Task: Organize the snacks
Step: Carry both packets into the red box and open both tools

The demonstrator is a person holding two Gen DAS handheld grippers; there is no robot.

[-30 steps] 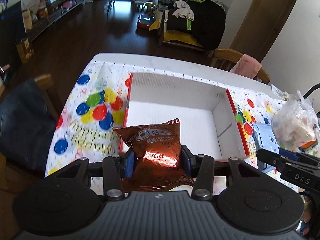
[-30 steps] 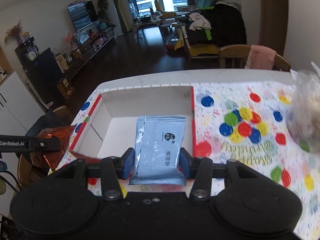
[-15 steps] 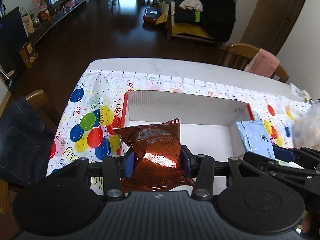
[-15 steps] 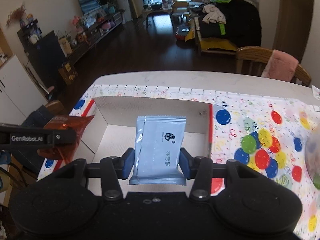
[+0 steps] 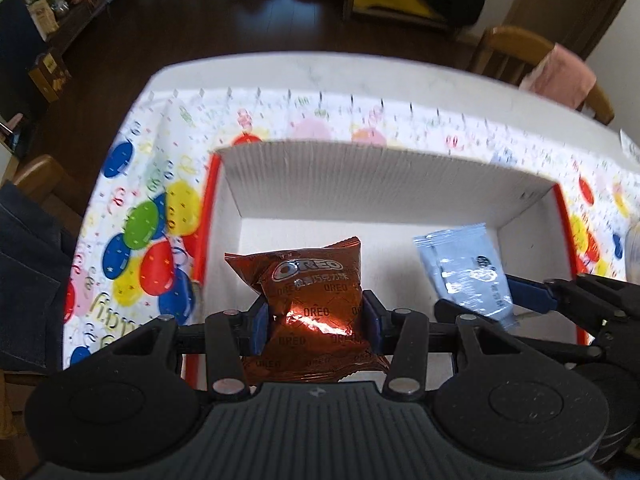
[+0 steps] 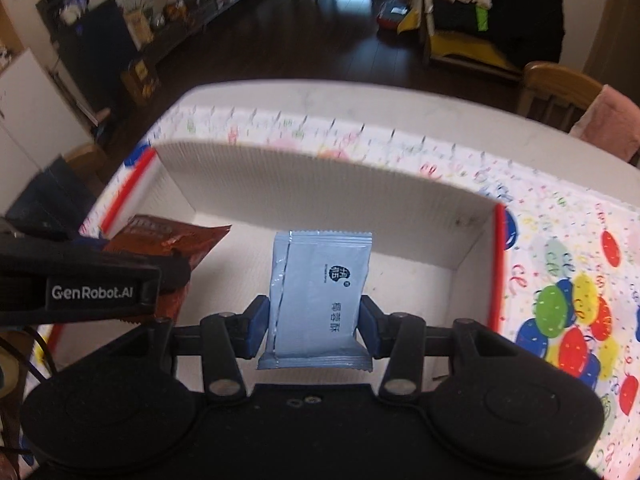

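While both tongs are being pointed steeply down over the white box [image 5: 384, 184], a snack is being gripped in each. The brown Oreo bag [image 5: 312, 308] is being clenched between the blue pads of the left tongs [image 5: 314, 322], above the box's left part, near the red-edged left wall. The pale blue packet [image 6: 318, 296] is being grasped upright by the right tongs [image 6: 316, 328], over the box's right half; in the left view this packet [image 5: 466, 276] is being shown well right of the Oreo bag, apart from it. In the right view the Oreo bag [image 6: 168, 248] is being partly covered by the left tool's black arm. The box is being carried by a tabletop [image 5: 320, 72] that is being covered by a balloon-print cloth [image 5: 140, 208]. A wooden chair [image 6: 552, 92] is being draped with pink fabric beyond the far edge.
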